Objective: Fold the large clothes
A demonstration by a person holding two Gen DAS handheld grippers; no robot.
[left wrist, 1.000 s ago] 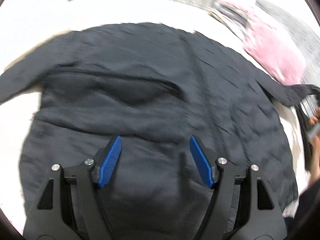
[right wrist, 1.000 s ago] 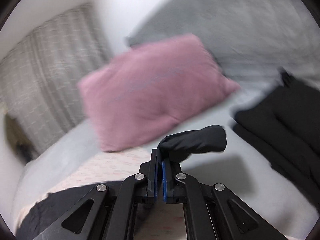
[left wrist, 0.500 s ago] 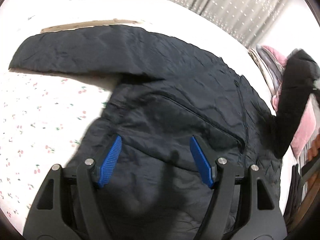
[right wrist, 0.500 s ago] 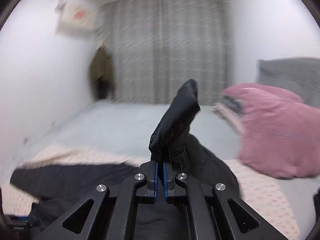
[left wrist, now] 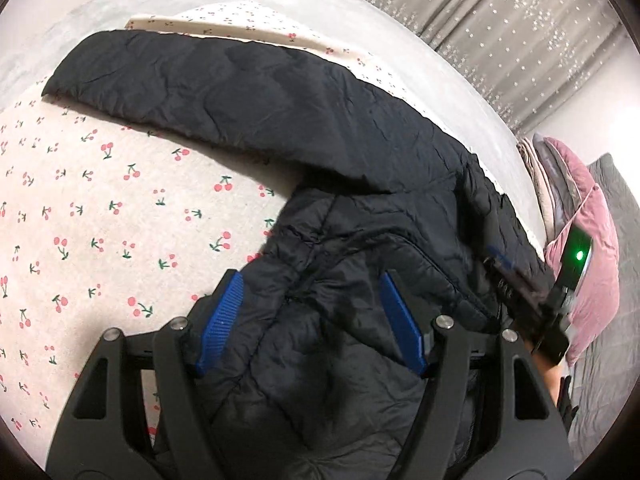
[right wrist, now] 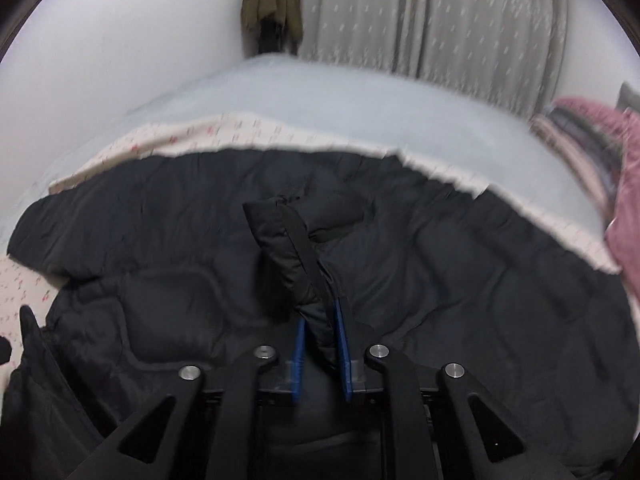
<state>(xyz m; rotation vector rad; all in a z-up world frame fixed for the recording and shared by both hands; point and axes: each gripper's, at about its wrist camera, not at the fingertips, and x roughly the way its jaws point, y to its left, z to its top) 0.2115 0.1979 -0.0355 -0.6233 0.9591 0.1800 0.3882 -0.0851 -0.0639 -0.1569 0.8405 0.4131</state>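
A large black quilted jacket (left wrist: pixel 360 208) lies spread on a cherry-print sheet (left wrist: pixel 100 208) on the bed. One sleeve (left wrist: pixel 192 88) stretches out to the far left. My left gripper (left wrist: pixel 310 320) is open, low over the jacket's lower body, holding nothing. My right gripper (right wrist: pixel 320 332) has its blue pads a little apart with the cuff of the other sleeve (right wrist: pixel 288 248) between them, laid over the jacket's body (right wrist: pixel 460 264). The right gripper also shows at the right edge of the left wrist view (left wrist: pixel 536 304).
A pink pillow (left wrist: pixel 592 240) and a stack of folded textiles (right wrist: pixel 576 140) lie at the right of the bed. Grey curtains (right wrist: pixel 440 20) hang behind. A green garment (right wrist: pixel 272 0) hangs in the far corner. The grey bedcover (right wrist: pixel 360 108) extends beyond the sheet.
My right gripper has carried the sleeve cuff down from high in the air onto the jacket's body, and its pads have parted slightly. My left gripper stayed open and shifted towards the jacket's left edge.
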